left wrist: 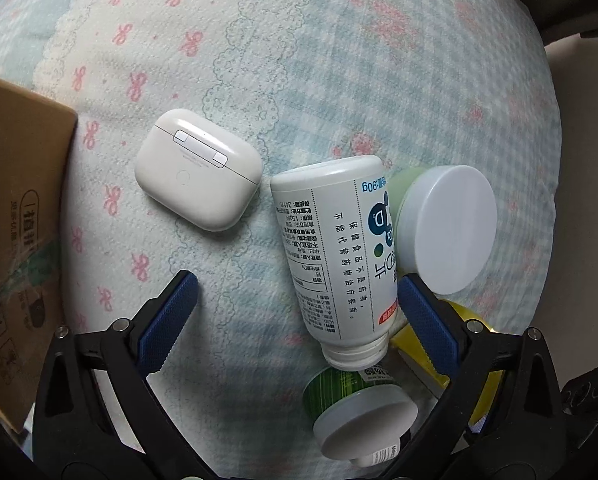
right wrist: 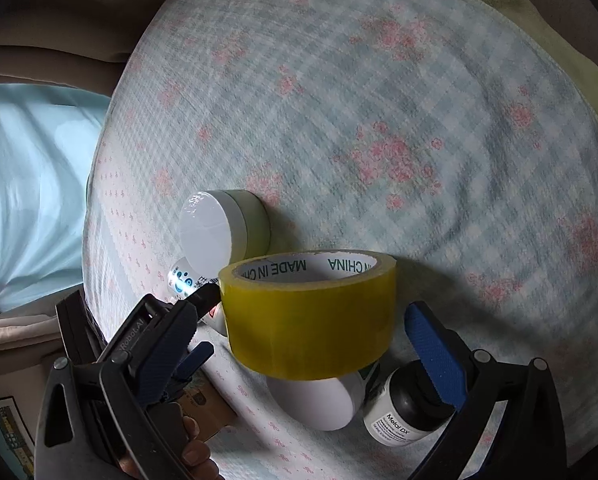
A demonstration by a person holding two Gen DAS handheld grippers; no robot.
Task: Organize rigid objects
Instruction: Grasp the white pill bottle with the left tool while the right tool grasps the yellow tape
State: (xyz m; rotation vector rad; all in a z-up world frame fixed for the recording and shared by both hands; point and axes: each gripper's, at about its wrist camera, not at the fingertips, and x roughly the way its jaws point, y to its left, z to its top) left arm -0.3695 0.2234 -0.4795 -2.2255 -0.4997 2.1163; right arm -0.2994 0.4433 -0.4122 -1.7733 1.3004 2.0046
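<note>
Little looks sorted yet: every item lies loose on the bedspread, none visibly in the cardboard box. The left gripper is spread wide and empty over the capless white bottle, which lies on its side; the earbud case sits beyond it toward the box. The right gripper is likewise spread, with the yellow tape roll between its fingers, whether touched unclear.
</note>
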